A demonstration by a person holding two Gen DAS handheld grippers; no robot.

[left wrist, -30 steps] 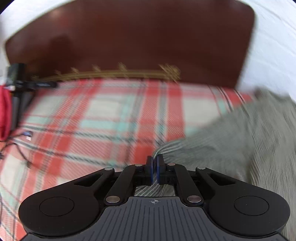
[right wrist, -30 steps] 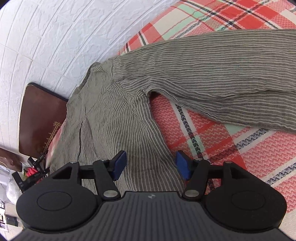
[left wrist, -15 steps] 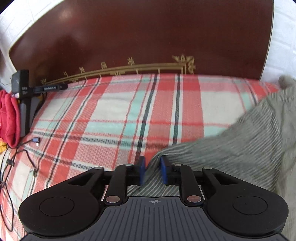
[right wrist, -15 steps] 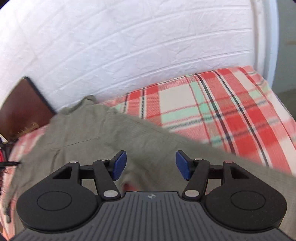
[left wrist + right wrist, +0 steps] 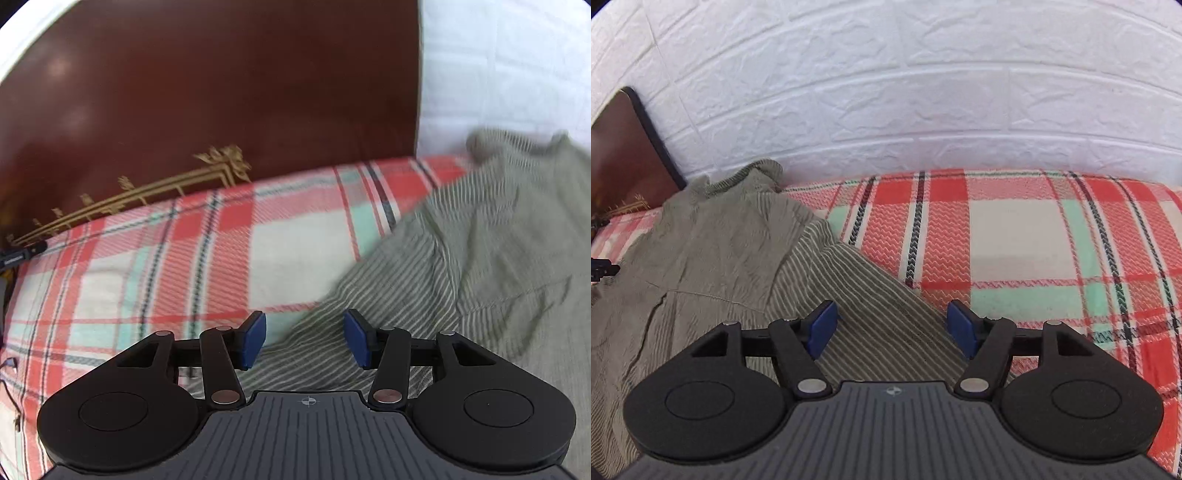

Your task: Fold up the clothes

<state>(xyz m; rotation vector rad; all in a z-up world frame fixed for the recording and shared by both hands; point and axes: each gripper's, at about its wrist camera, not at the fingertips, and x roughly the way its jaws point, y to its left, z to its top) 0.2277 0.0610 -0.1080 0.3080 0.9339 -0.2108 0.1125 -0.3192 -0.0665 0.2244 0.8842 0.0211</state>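
A grey-green striped shirt point(image 5: 480, 258) lies on the plaid bed cover point(image 5: 166, 266). In the left wrist view it fills the right side and runs under my left gripper point(image 5: 304, 339), which is open with a sleeve or edge of the shirt lying between its blue pads, not pinched. In the right wrist view the shirt point(image 5: 713, 258) covers the left side, its collar against the wall, and a striped sleeve runs down between the pads of my right gripper point(image 5: 892, 325), which is open and holds nothing.
A dark wooden headboard point(image 5: 221, 92) with gold trim stands behind the bed. A white brick-pattern wall point(image 5: 886, 92) runs along the bed's far side. Bare plaid cover point(image 5: 1034, 240) lies to the right of the shirt. Black cables point(image 5: 11, 258) lie at the far left.
My left gripper was shut on the shirt's edge one second ago and has opened wide, letting it go. Both views have swung, the right one from looking down on the shirt to level with the wall.
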